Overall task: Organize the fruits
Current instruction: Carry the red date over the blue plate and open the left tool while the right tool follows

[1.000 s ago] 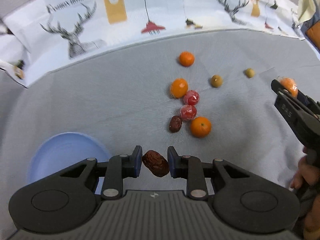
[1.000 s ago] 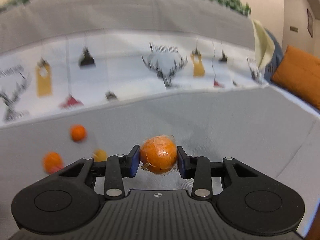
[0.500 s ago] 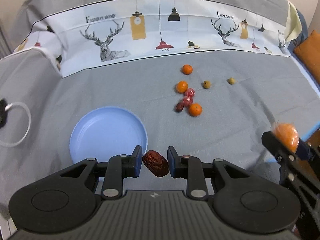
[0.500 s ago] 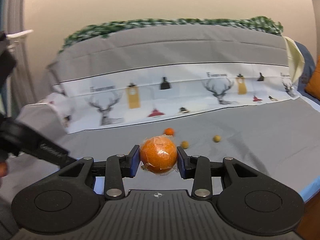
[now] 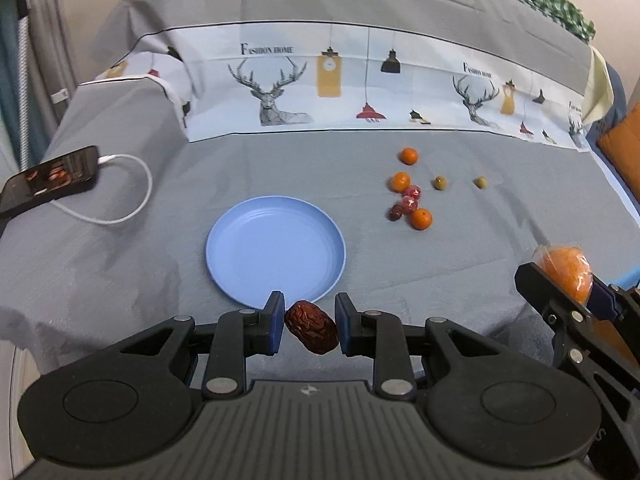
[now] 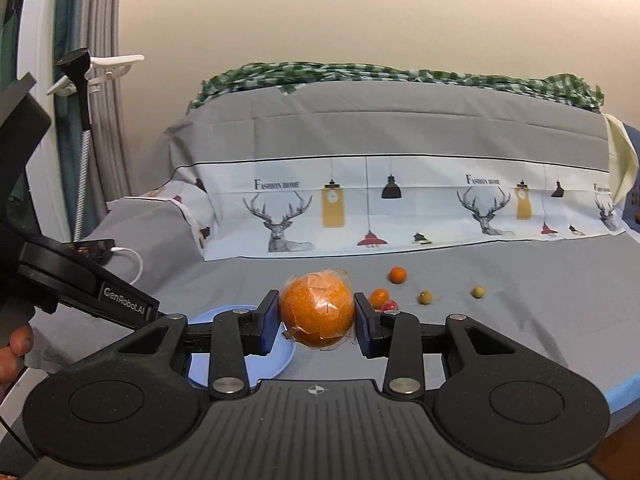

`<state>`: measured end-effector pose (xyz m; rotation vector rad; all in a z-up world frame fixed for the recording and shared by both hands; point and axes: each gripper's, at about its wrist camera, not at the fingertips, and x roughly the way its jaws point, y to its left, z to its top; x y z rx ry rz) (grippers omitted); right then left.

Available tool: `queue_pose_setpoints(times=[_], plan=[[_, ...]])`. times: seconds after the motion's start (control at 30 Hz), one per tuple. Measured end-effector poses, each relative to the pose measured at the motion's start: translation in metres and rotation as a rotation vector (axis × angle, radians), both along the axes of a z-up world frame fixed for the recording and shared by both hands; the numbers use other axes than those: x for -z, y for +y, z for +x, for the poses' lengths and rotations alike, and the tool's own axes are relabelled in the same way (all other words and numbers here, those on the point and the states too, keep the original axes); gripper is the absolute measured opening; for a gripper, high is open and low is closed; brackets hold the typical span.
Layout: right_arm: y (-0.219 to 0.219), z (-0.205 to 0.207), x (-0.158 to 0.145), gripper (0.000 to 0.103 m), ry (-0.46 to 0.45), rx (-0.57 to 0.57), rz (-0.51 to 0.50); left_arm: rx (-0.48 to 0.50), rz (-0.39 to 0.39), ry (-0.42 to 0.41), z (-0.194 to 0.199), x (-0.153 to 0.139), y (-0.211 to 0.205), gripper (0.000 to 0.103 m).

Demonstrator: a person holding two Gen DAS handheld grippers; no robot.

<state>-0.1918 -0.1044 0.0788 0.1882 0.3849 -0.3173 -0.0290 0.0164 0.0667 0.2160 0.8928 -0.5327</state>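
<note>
Blue plate (image 5: 224,268), bare, lies on the grey-clothed bench just beyond the left hand-held gripper (image 5: 310,326), which is clenched on a wrinkled brown date (image 5: 313,331), long axis slanting near-right to far-left. The right hand-held gripper (image 6: 316,314) grips a film-wrapped orange (image 6: 317,309), with the plate low and to its left, so the left one judges nearer. Loose fruits (image 5: 412,200) sit far right of the plate; legible: "Fashion Home" on the cloth border (image 5: 267,49), "GenRobot.AI" on the gripper body (image 6: 128,299).
</note>
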Motion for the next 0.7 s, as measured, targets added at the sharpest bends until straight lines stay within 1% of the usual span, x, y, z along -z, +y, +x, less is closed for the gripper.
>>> queue_pose_setpoints(times=[0.33,0.7], plan=[[0.0053,-0.0027,-0.0018,0.040,-0.005,-0.026,0.002,-0.016,-0.015,-0.012,-0.0091,-0.0066,0.0091,0.030],[-0.0026,0.0047,0.0054,0.040,0.019,-0.036,0.029,-0.033,-0.001,0.001,-0.0032,0.0004,0.0070,0.030]])
